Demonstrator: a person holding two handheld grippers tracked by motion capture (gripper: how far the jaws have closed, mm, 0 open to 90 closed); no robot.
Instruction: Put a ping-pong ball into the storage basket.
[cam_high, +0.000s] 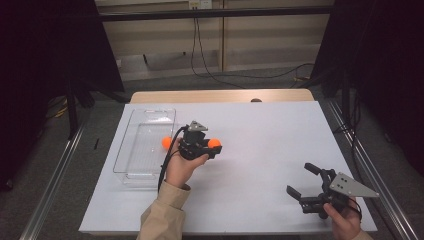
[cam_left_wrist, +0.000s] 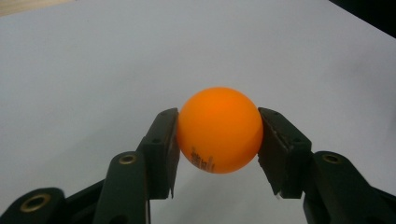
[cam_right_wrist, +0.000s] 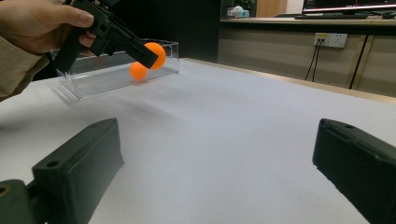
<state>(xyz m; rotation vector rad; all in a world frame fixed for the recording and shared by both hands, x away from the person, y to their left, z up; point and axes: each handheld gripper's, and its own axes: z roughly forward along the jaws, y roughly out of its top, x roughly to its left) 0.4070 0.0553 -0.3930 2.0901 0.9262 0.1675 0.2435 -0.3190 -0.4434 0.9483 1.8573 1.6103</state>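
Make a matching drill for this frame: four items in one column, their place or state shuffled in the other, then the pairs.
Items
1. left gripper
2. right gripper
3. clear plastic rectangular tray
4. second orange ball

Places or states
A. lies inside the tray
B. jaws wide apart, nothing between them, near the table's right front corner
C. stands on the left part of the white table
D. shut on an orange table-tennis ball, held off the table beside the tray

Pairs: 1-D, 2-B, 3-C, 4-A
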